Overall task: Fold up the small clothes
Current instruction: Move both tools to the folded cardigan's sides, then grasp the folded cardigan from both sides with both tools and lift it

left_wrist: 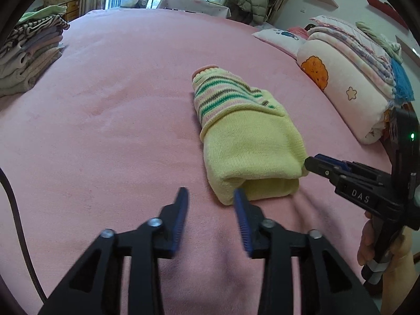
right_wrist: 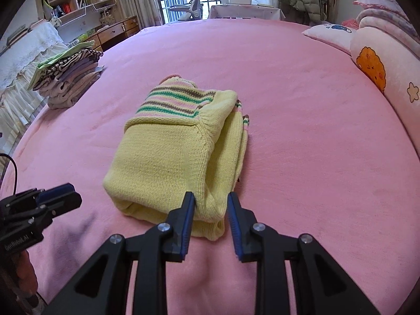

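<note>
A folded yellow knit sweater (left_wrist: 246,136) with green, pink and brown stripes lies on the pink bedspread (left_wrist: 105,118). My left gripper (left_wrist: 210,194) hangs open just short of the sweater's near left corner, with only bedspread between its fingers. In the right wrist view the sweater (right_wrist: 168,152) fills the middle. My right gripper (right_wrist: 211,199) straddles its near right corner. The cloth sits loosely between the blue pads, with a gap on the right side. Each gripper also shows in the other's view: the right gripper (left_wrist: 315,164) at the sweater's edge, the left gripper (right_wrist: 71,197) beside it.
A stack of folded clothes (right_wrist: 71,78) sits at the bed's left edge. Pillows and folded blankets (left_wrist: 349,78) line the right side. A dark cable (left_wrist: 15,210) hangs at the left. A person's hand (left_wrist: 367,246) grips the right tool's handle.
</note>
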Available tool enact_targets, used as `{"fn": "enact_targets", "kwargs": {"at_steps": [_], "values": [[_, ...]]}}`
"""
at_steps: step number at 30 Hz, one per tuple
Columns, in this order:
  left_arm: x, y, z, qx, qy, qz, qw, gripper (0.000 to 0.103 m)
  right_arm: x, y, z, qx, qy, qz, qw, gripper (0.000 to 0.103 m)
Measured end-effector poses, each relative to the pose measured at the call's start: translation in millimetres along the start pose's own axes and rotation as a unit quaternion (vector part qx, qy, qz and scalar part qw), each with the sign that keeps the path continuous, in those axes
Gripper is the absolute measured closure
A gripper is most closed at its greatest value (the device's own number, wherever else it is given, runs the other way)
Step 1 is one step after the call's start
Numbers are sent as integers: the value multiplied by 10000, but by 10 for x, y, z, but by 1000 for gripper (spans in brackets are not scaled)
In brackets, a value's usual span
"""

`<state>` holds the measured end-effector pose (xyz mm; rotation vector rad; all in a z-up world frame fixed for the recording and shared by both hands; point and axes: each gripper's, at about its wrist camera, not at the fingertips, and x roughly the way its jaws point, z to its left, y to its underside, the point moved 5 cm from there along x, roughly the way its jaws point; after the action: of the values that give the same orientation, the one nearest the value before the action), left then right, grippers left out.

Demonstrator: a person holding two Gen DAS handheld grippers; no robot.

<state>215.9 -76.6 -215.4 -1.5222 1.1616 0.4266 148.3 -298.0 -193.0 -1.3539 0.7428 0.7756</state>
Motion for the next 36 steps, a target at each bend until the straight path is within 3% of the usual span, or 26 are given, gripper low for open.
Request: {"fn": "enact_targets", "kwargs": {"at_steps": [2,7,10,15,20,25,32,36], "values": [[-51,-93,-25,16,9,6,10000,39,-58,-24,10,-42,47,-50,10000,68],[-129,-365,-183,430,-59,61,9990,35,-237,-117,-21,-106,35,-217,9997,54],[-93,-600,-319,736,-78,97,9972,26,-306,-242,-55,-128,22,-306,9994,45],[66,-948,-430,888,8,201,9958,24,-262,-510,-126,-35,-29,-405,9992,34],[385,-1131,-348,664,129,514,9964,22,-5,-653,-190,135,-292,-123,9994,33],[698,-1101,-187,364,327,930,9945,22,281,-606,-221,288,-621,230,9974,33],[926,-1002,-24,239,512,1156,9917,22,567,-444,-283,376,-828,563,9943,33],[1007,-977,23,245,638,1199,9904,22,653,-418,-383,582,-920,582,9923,19]]}}
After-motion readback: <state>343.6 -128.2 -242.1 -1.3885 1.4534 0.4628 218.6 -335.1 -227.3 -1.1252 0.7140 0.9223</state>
